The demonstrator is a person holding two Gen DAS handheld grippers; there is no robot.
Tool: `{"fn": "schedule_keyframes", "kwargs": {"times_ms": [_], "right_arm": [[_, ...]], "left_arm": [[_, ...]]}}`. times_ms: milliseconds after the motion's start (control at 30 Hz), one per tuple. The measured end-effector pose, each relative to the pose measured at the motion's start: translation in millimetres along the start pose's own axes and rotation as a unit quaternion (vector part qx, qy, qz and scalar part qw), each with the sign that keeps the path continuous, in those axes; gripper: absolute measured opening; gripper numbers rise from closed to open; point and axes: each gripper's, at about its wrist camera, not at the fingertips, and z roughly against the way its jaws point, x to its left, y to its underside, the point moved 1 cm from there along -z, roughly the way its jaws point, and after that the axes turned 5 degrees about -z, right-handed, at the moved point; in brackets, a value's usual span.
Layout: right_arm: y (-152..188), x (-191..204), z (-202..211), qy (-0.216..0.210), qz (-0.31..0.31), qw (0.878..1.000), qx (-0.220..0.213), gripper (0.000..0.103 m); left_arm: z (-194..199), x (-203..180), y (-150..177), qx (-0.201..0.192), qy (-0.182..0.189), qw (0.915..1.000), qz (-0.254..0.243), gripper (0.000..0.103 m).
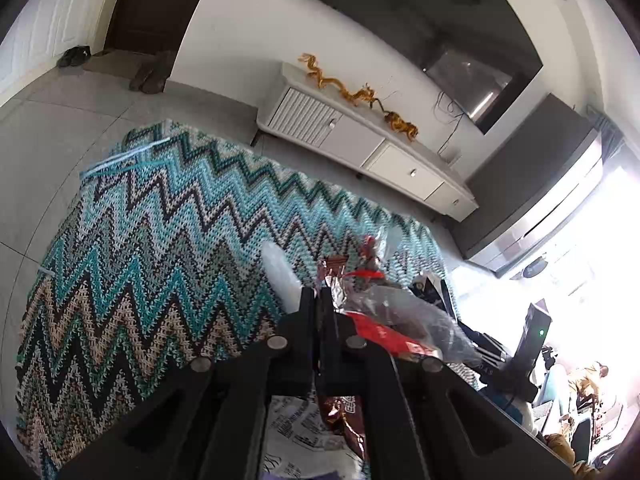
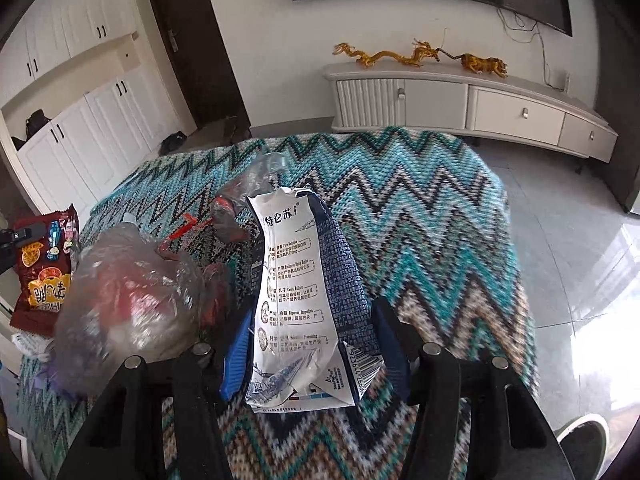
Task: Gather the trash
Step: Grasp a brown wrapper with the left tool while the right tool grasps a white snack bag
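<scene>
My right gripper (image 2: 312,340) is shut on a crushed white and blue milk carton (image 2: 296,296), held between its blue pads above the zigzag cloth (image 2: 420,216). To its left lies a clear plastic bag with red wrappers inside (image 2: 132,304), and a red snack packet (image 2: 42,268) at the far left. My left gripper (image 1: 314,300) is shut, with thin clear plastic and a brown foil wrapper (image 1: 344,412) pinched between its black fingers. A heap of clear plastic and red wrappers (image 1: 384,316) lies just right of its tips, with a clear bottle (image 1: 280,276) behind.
The table is covered by a teal zigzag knitted cloth (image 1: 160,248). A white TV cabinet (image 2: 472,104) with gold dragon figures (image 2: 420,54) stands against the wall. Grey tiled floor (image 2: 560,208) lies to the right, with a shoe (image 2: 580,436) near the corner.
</scene>
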Motion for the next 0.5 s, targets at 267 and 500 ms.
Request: {"fn": "schedule_keyframes", "kwargs": {"times_ms": [267,500], "right_arm": [[13,-1,81,0.016,-0.005,0.999,-0.048,0.055],[29,2,174,0.041,-0.005,0.993,-0.107,0.055]], "left_arm": [[43,-27,-2,-0.038,0.036,0.9985,-0.014,0.001],[70,-69,3,-0.056,0.080,0.9944,-0.040,0.001]]}}
